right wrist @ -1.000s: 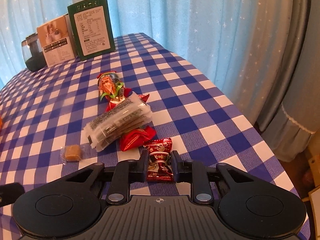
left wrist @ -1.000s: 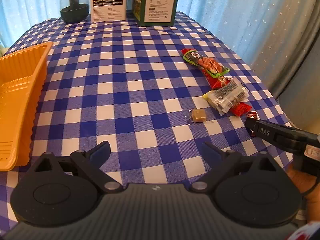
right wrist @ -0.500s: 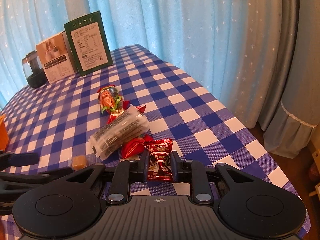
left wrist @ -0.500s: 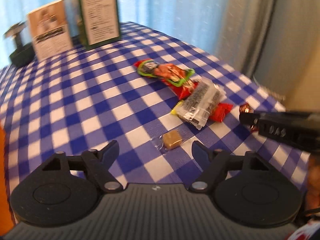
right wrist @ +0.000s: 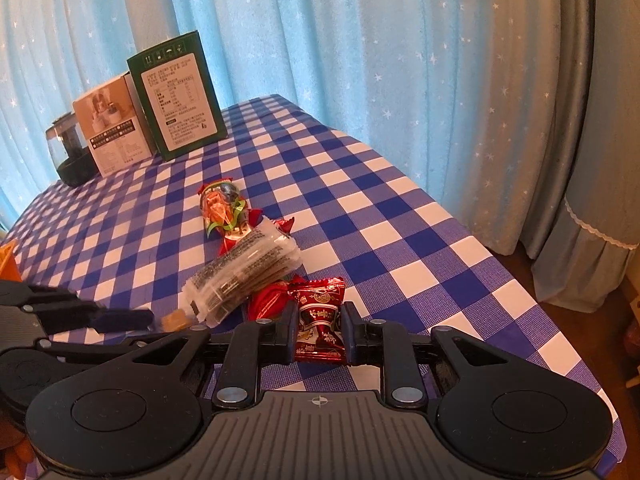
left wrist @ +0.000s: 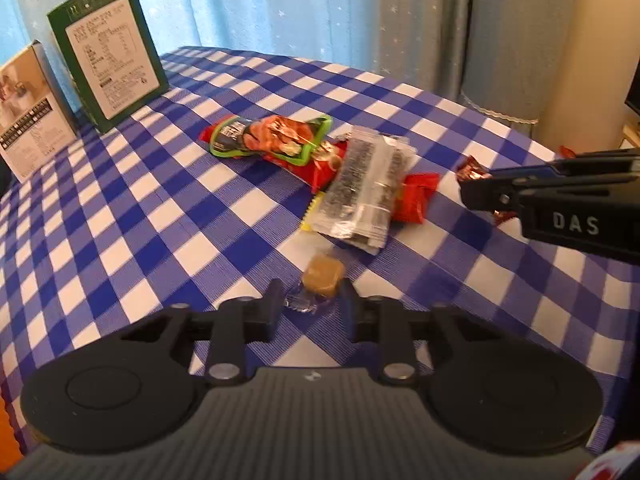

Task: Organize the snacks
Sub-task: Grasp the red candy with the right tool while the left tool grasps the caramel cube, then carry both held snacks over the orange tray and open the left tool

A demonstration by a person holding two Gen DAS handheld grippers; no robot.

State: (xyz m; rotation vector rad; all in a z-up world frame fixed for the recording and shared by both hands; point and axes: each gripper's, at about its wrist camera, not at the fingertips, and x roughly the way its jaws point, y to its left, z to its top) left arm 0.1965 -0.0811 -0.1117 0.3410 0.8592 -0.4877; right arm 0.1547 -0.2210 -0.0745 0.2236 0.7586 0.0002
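A small caramel candy [left wrist: 322, 277] in a clear wrapper lies on the blue checked tablecloth [left wrist: 168, 216]. My left gripper [left wrist: 310, 294] has its jaws closing, and its fingertips pinch the candy's near end and wrapper. In the right wrist view the left gripper [right wrist: 149, 317] comes in from the left, its tip at the caramel candy [right wrist: 175, 321]. My right gripper [right wrist: 320, 314] is shut on a dark red candy packet [right wrist: 320, 316]. From the left wrist view, that right gripper [left wrist: 464, 190] reaches in from the right with the red packet [left wrist: 471, 169] poking out.
A pile of snacks lies just beyond: a green-and-red sausage pack [left wrist: 272, 138], a clear packet of dark strips [left wrist: 366, 196] and a red wrapper [left wrist: 416, 200] under it. A green box [left wrist: 108, 72], white box [left wrist: 28, 120] and dark jar [right wrist: 70, 156] stand at the back. An orange tray corner [right wrist: 8, 258] shows left.
My left gripper swung right and down to the caramel candy, rolled, and its wide jaws came together around it. The right gripper kept its hold on the red packet.
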